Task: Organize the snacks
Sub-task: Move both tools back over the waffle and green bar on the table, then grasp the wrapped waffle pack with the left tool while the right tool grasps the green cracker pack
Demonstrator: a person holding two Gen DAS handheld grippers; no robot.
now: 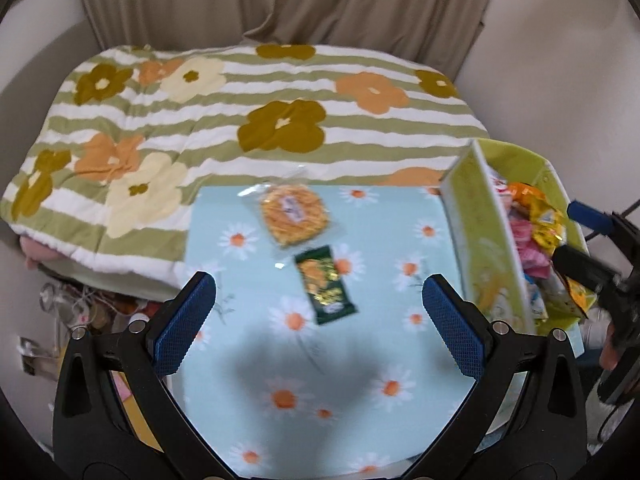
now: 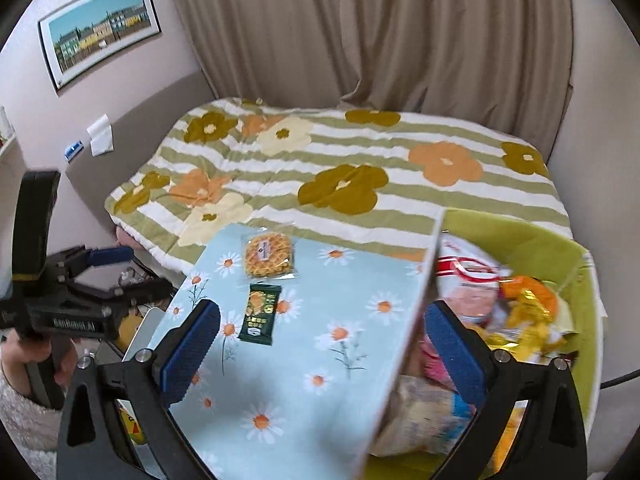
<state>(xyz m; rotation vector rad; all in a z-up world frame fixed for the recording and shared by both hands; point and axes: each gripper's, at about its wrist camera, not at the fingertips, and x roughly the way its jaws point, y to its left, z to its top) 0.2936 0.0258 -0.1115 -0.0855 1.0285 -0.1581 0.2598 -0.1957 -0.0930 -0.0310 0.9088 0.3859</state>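
A dark green snack packet lies on the light blue daisy-print table; it also shows in the right wrist view. A clear bag with a round orange waffle snack lies just beyond it. A green box full of snack bags stands at the table's right side. My left gripper is open and empty, above the table just short of the green packet. My right gripper is open and empty, over the box's near wall.
A bed with a striped flower quilt lies behind the table. Beige curtains hang at the back. Clutter sits on the floor at the left of the table. A framed picture hangs on the left wall.
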